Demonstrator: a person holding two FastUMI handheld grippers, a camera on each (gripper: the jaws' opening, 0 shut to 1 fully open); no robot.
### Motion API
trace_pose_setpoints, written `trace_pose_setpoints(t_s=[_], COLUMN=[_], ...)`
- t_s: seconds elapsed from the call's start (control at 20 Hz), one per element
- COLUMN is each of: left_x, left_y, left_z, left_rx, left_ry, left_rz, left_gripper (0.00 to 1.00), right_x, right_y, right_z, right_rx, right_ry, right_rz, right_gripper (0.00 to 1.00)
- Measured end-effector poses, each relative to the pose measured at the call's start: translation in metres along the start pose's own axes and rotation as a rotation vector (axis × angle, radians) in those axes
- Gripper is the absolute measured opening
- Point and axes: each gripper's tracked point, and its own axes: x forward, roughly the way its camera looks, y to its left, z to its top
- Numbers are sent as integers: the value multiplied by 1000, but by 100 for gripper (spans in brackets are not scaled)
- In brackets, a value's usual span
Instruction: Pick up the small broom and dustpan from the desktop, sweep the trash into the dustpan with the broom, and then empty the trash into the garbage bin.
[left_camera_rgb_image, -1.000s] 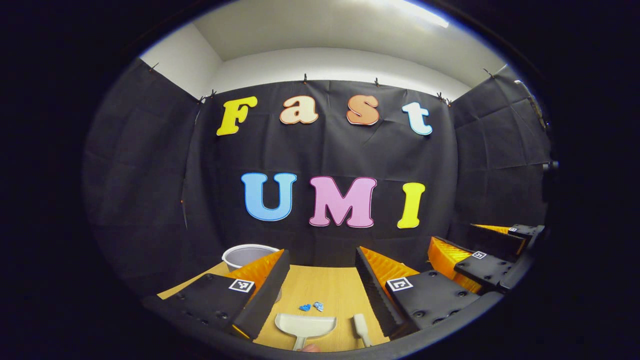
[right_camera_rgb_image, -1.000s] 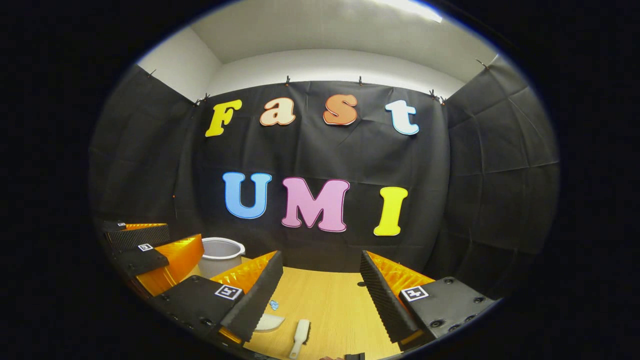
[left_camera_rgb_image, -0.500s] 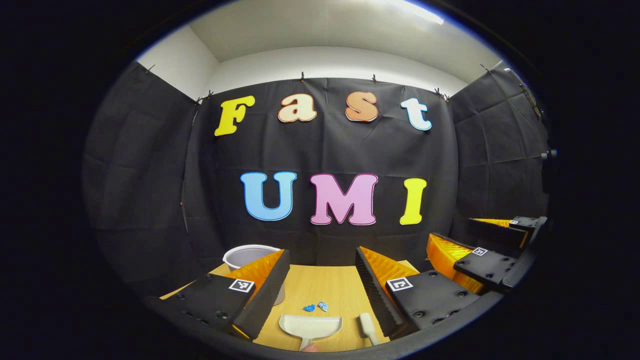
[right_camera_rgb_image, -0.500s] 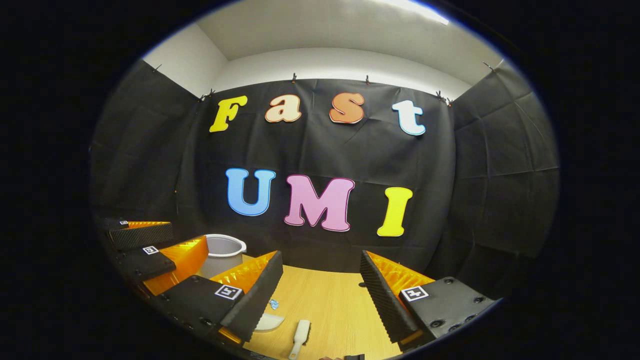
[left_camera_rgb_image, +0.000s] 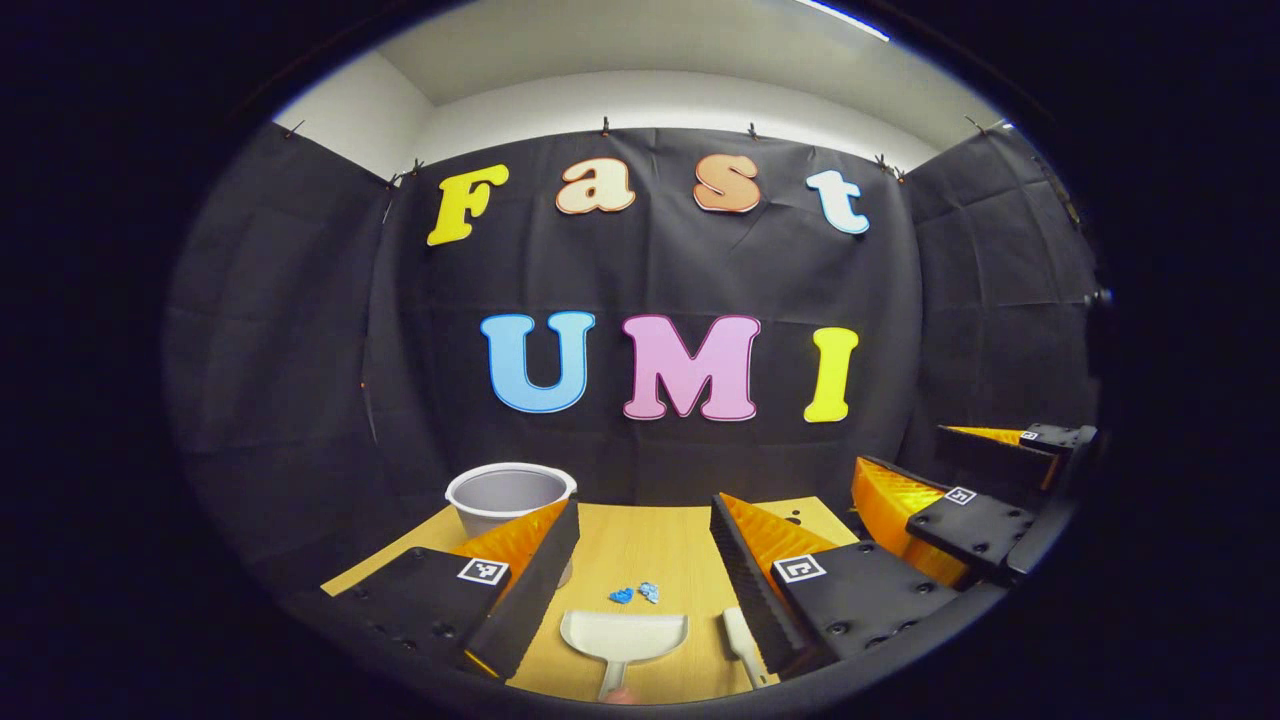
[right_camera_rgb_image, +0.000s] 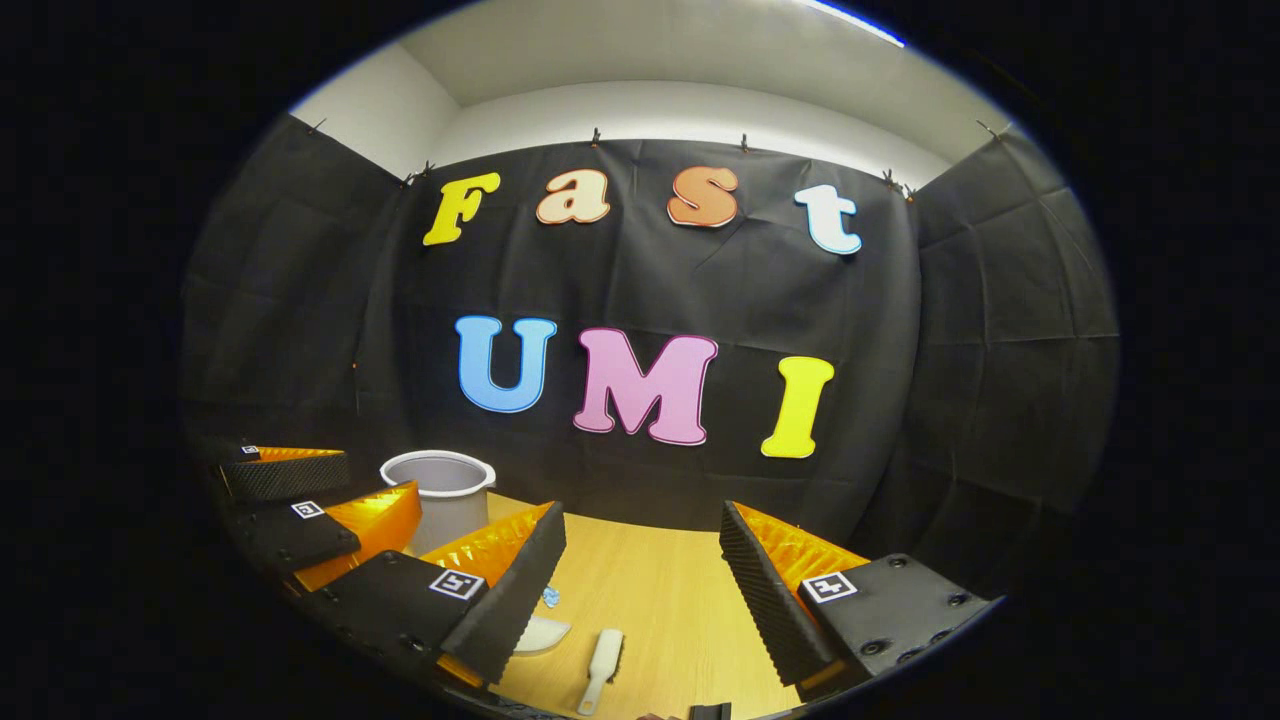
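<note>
Here, in the left gripper view, going left to right: grey garbage bin (left_camera_rgb_image: 510, 497) at the far left corner of the wooden desktop (left_camera_rgb_image: 640, 545), standing upright, partly hidden behind one finger. Left gripper (left_camera_rgb_image: 642, 555) spread wide, fingers well apart, nothing between them, raised above the desktop. Between those fingers, lower down: white dustpan (left_camera_rgb_image: 624, 638) lying flat, mouth toward the wall, handle toward the camera. Just beyond its mouth, a few scraps of blue trash (left_camera_rgb_image: 634, 594), close to the pan but apart from it. Right of the dustpan, near but not touching: small broom (left_camera_rgb_image: 742, 641), white, partly tucked behind the inner edge of the right-hand finger. Farther right, past the desktop edge: right gripper (left_camera_rgb_image: 925, 485), orange and black, likewise spread open and empty.

In the right gripper view, left to right: left gripper (right_camera_rgb_image: 345, 490) at the far left, fingers parted, holding nothing. Just beside it, garbage bin (right_camera_rgb_image: 441, 495) upright on the desktop (right_camera_rgb_image: 660, 590). Then right gripper (right_camera_rgb_image: 640, 560), gaping wide, gripping nothing, raised over the wood. Peeking past its left finger: a speck of trash (right_camera_rgb_image: 549, 597) and a curved sliver of dustpan (right_camera_rgb_image: 541, 635). Right of that, in the gap between the fingers: small broom (right_camera_rgb_image: 601, 667) lying flat, slightly tilted, untouched.
</note>
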Motion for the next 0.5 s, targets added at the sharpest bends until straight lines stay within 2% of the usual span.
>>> trace_pose_setpoints(t_s=[0.2,0.4,0.5], left_x=[6,15,22], left_y=[3,15,22], left_z=[-17,-47,-65], left_rx=[4,-20,-19], left_ry=[50,134,183], left_rz=[0,-8,-11], left_gripper=[79,79,78], right_x=[11,18,22], right_y=[13,24,25], right_z=[-34,-93,-122], right_rx=[29,63,79], right_ry=[94,286,380], right_rz=[25,21,4], right_gripper=[99,97,99])
